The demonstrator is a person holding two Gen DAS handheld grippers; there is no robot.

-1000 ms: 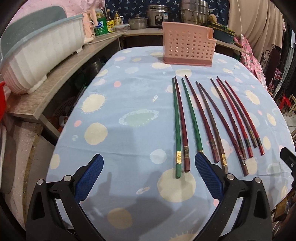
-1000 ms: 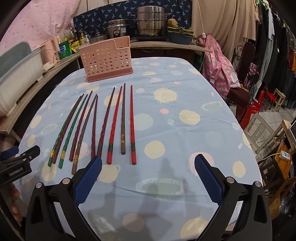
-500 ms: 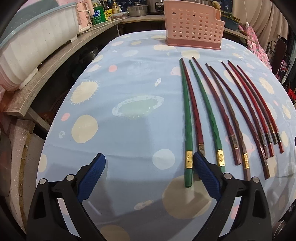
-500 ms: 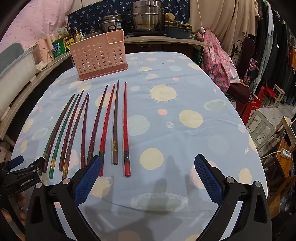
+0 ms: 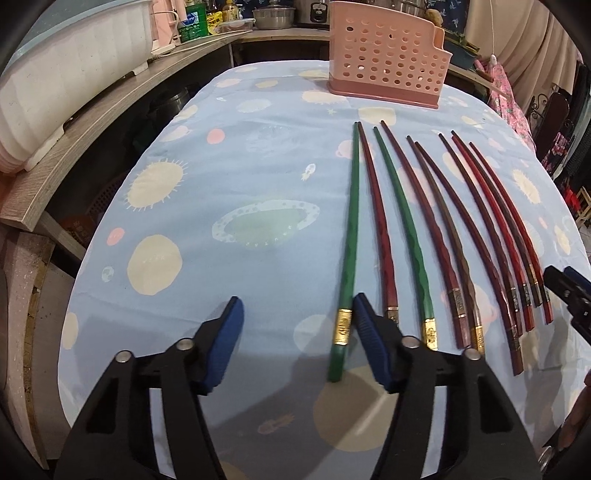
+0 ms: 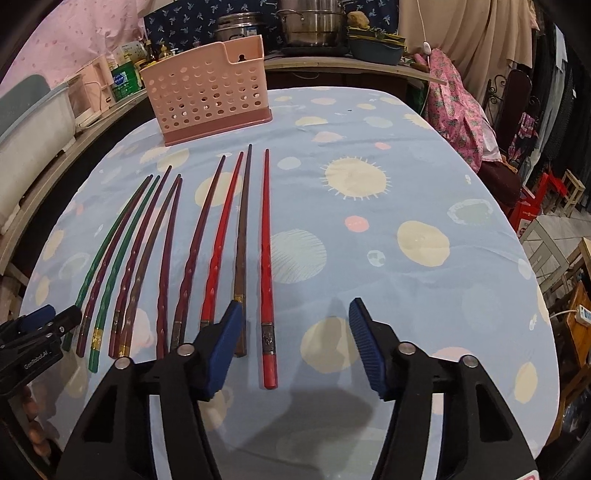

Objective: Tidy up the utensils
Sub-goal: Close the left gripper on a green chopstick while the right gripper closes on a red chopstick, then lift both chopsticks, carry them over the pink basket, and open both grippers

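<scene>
Several chopsticks lie side by side on the blue planet-print tablecloth (image 5: 229,192): two green ones, the rest dark red, brown and bright red. A pink perforated holder (image 5: 388,62) stands at the far end; it also shows in the right wrist view (image 6: 207,99). My left gripper (image 5: 297,312) is open, low over the table, with the leftmost green chopstick's (image 5: 349,251) gold-banded end just inside its right finger. My right gripper (image 6: 295,319) is open, with the rightmost red chopstick's (image 6: 266,266) end between its fingers, near the left one.
A wooden counter with a white ribbed tub (image 5: 66,77) runs along the left. Pots and bottles stand on the counter behind the holder (image 6: 314,26). A chair with pink cloth (image 6: 461,110) stands at the table's right side. The table edge is close below both grippers.
Both grippers have moved forward and down toward the chopsticks' near ends. The left one shifted so the green chopstick lies between its fingers; the right one now frames the rightmost red chopstick.
</scene>
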